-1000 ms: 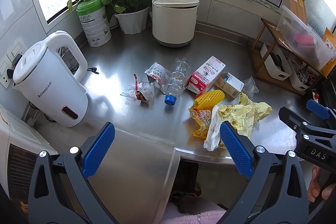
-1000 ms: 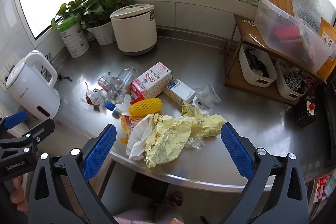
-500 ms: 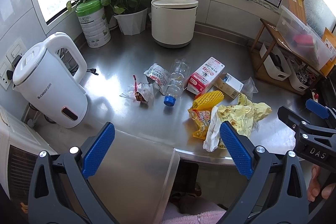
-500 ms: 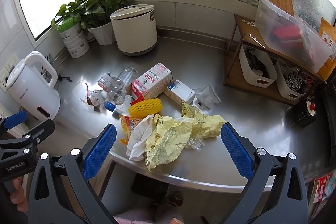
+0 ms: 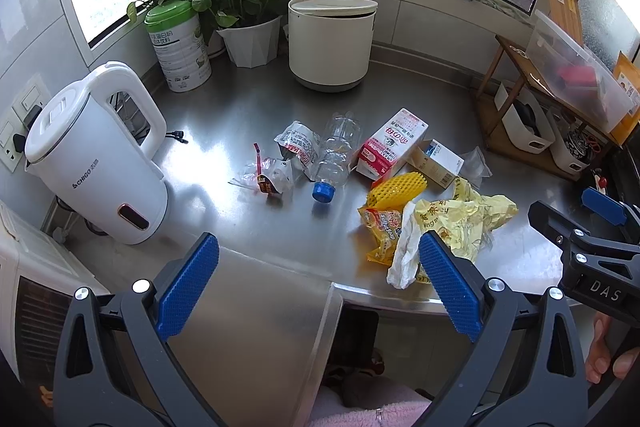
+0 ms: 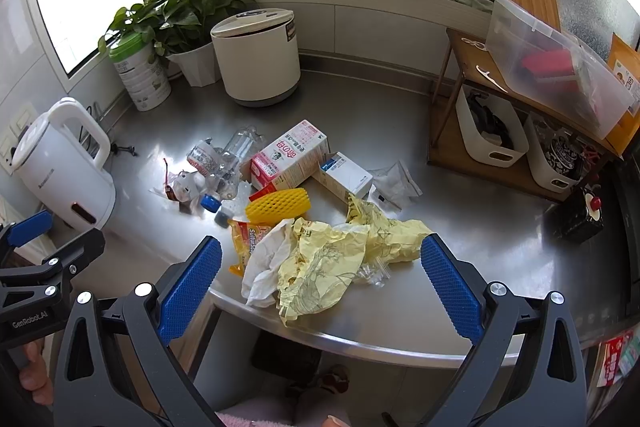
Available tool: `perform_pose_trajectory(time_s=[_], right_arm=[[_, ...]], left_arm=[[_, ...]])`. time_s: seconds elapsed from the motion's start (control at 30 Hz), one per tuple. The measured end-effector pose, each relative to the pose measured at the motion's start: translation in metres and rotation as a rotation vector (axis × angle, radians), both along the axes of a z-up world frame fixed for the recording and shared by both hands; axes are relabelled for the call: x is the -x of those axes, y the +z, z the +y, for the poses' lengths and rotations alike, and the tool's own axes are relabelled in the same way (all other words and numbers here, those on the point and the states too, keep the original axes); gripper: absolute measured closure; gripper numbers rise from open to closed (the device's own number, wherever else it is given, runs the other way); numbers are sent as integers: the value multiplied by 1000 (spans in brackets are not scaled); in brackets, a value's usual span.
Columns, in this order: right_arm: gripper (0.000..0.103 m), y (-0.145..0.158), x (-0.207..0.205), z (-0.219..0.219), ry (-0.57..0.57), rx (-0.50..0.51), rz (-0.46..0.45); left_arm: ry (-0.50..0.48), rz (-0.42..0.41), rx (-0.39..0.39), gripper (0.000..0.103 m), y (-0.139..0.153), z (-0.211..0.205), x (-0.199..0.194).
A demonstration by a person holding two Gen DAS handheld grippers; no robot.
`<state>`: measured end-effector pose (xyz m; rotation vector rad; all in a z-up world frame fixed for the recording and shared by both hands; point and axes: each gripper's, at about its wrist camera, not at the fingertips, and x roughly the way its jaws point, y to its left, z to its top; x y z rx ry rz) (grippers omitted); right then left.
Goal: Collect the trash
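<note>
Trash lies on the steel counter (image 5: 248,115): a crumpled yellow paper bag (image 6: 340,251), white tissue (image 6: 266,261), a yellow foam net (image 6: 278,203), an orange snack wrapper (image 5: 380,227), a pink-and-white carton (image 6: 290,155), a small box (image 6: 346,177), a clear bottle with a blue cap (image 5: 336,155) and clear wrappers (image 5: 268,179). A white lidded bin (image 5: 330,43) stands at the back. My left gripper (image 5: 318,281) is open and empty, held before the counter's front edge. My right gripper (image 6: 320,285) is open and empty, just above the yellow bag.
A white kettle (image 5: 94,155) stands at the left. A green-lidded can (image 5: 178,45) and a potted plant (image 5: 240,7) are at the back left. A wooden shelf (image 6: 516,131) with white baskets and a clear box is at the right.
Both grippers have barely moved; the left view has shifted very slightly. Nothing was taken hold of.
</note>
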<state>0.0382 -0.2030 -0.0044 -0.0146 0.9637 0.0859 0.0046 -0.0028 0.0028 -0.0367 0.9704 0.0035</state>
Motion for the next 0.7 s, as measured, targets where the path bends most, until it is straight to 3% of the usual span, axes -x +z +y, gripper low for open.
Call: perform_pose_trajectory(time_s=[0.7], right_arm=[[3, 2, -1, -1, -3, -2, -3]], left_arm=[[1, -1, 0, 8, 1, 3, -1]])
